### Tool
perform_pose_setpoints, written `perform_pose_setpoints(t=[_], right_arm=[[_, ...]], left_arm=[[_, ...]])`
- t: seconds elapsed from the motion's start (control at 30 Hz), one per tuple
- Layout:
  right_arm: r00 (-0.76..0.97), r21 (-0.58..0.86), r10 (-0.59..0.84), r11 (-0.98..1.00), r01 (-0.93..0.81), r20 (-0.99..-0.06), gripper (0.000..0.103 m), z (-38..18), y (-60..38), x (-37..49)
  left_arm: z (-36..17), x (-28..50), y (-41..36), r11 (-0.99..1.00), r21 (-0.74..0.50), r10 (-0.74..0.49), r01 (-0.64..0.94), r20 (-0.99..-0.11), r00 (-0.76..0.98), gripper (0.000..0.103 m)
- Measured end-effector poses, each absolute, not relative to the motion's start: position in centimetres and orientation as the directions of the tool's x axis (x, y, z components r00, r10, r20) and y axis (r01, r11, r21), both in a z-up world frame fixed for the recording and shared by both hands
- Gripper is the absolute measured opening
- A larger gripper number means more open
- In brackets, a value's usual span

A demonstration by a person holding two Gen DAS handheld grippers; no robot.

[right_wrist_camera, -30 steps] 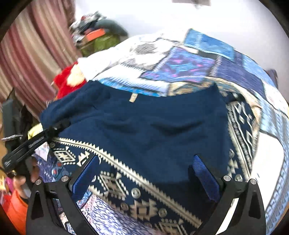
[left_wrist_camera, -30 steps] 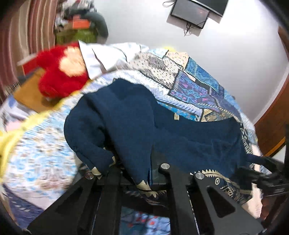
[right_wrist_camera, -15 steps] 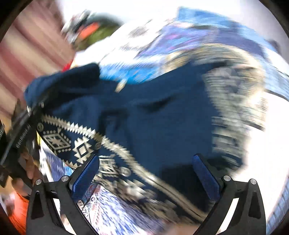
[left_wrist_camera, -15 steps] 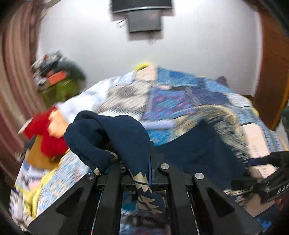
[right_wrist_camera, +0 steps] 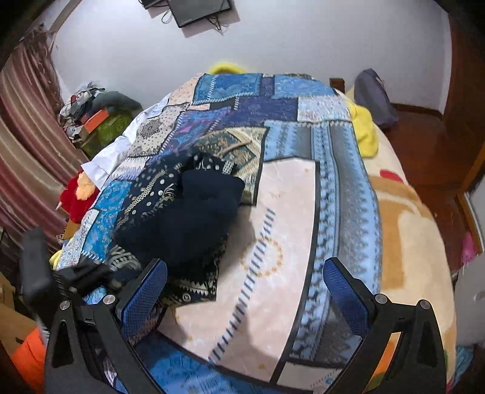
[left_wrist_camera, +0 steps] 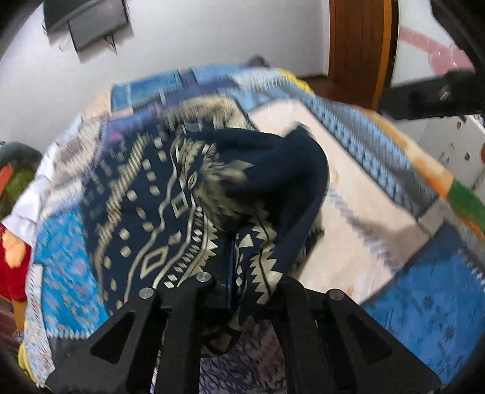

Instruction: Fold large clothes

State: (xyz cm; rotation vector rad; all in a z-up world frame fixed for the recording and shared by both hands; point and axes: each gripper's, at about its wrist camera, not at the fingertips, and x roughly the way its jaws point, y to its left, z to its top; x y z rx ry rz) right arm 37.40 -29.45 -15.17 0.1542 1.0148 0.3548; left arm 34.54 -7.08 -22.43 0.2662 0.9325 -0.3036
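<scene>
Jaws of the left gripper [left_wrist_camera: 239, 272] are pressed together, pinching a fold of 1 dark blue garment [left_wrist_camera: 194, 194] with cream zigzag patterns. Those of the right gripper [right_wrist_camera: 245, 291] stand spread wide with nothing between its 2 blue pads [right_wrist_camera: 142, 298].

Just past the fingers, the garment lies bunched in 1 heap on the bed's patchwork blanket [right_wrist_camera: 288, 212], on its left half as the right wrist view shows it (much of the left wrist view is blurred). Beside the blanket's left edge sit 1 red plush toy [right_wrist_camera: 74, 197] and 1 white cloth [right_wrist_camera: 106, 157]. Farther off, 1 yellow cloth [right_wrist_camera: 365, 127] lies at the bed's right side, 1 pile of clutter [right_wrist_camera: 91, 118] stands by the striped curtain [right_wrist_camera: 27, 145], and 1 dark screen [right_wrist_camera: 200, 10] hangs on the white wall.
</scene>
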Motion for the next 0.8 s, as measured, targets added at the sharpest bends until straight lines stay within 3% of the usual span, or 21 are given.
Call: perform_pose_setpoints(t=[0.13, 0.2, 0.27, 0.37, 0.6, 0.8], right_arm=[[0.452, 0.345, 0.400, 0.916, -0.203, -0.797, 0.103, -16.0, -29.9, 36.6], [0.444, 0.366, 0.418, 0.908, -0.201, -0.793, 0.103, -16.4, -29.7, 36.6], [0.433, 0.387, 0.436, 0.900, -0.200, -0.789, 0.103, -16.6, -29.5, 36.8], [0.418, 0.420, 0.471, 0.882, -0.213, -0.777, 0.103, -16.3, -28.9, 37.2], [0.373, 0.472, 0.548, 0.836, -0.281, -0.749, 0.103, -15.2, -25.4, 38.4], [0.285, 0.491, 0.586, 0.801, -0.342, -0.759, 0.103, -16.0, -19.7, 41.8]], left_arm=[[-21.4, 33.6, -5.7, 0.922, 0.047, -0.185, 0.385, -0.818, 0.544, 0.014], [-20.7, 32.6, -5.2, 0.915, 0.044, -0.193, 0.401, -0.825, 0.531, 0.027], [-19.7, 31.9, -4.7, 0.910, -0.010, -0.239, 0.415, -0.831, 0.503, 0.060], [-18.1, 30.1, -3.1, 0.921, -0.062, -0.273, 0.384, -0.807, 0.524, 0.079], [-15.0, 29.2, 3.6, 0.975, -0.069, -0.189, 0.213, -0.762, 0.619, 0.086], [-17.9, 32.3, 10.1, 0.996, -0.086, -0.074, 0.007, -0.809, 0.583, 0.087]])
